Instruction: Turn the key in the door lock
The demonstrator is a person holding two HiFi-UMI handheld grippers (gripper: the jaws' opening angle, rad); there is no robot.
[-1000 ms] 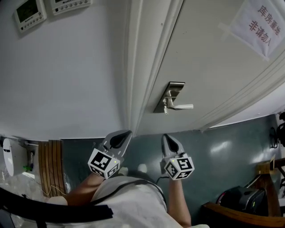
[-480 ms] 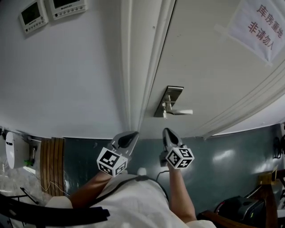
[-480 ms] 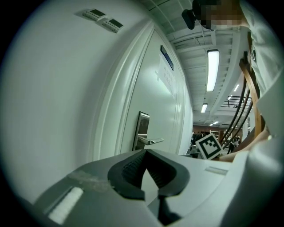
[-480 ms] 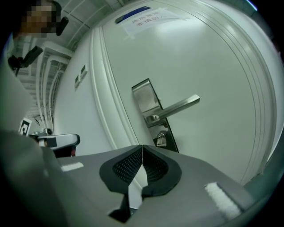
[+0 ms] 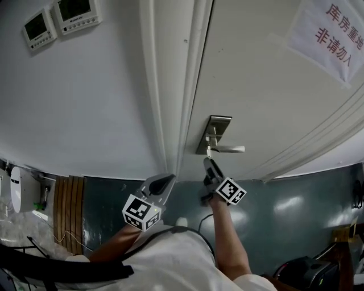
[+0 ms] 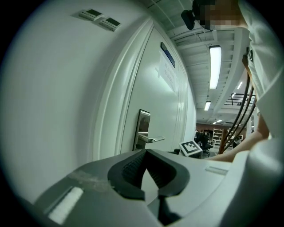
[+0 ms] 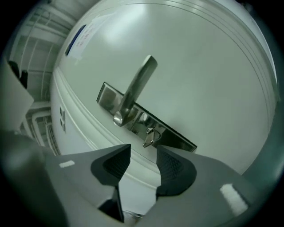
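Observation:
A steel lock plate [image 5: 218, 125] with a lever handle [image 5: 230, 149] is on the white door. A small key [image 5: 209, 152] hangs in the lock below the handle, plain in the right gripper view as the key [image 7: 149, 138]. My right gripper [image 5: 208, 163] points at it from just below. Its jaws have just been opening, and the right gripper [image 7: 143, 149] stands open with nothing between the pads; the key is just beyond the tips. My left gripper [image 5: 166, 179] hangs by the door frame, left of the lock. The left gripper [image 6: 146, 151] is shut on nothing.
The white door frame [image 5: 182, 85] runs up left of the lock. Two wall control panels [image 5: 60, 17] sit at the top left, and a paper notice [image 5: 330, 31] is taped to the door at the top right. Grey-green floor lies below.
My right gripper has moved up towards the lock, rolled over, and its jaws have opened. The left gripper has shifted a little towards the door frame.

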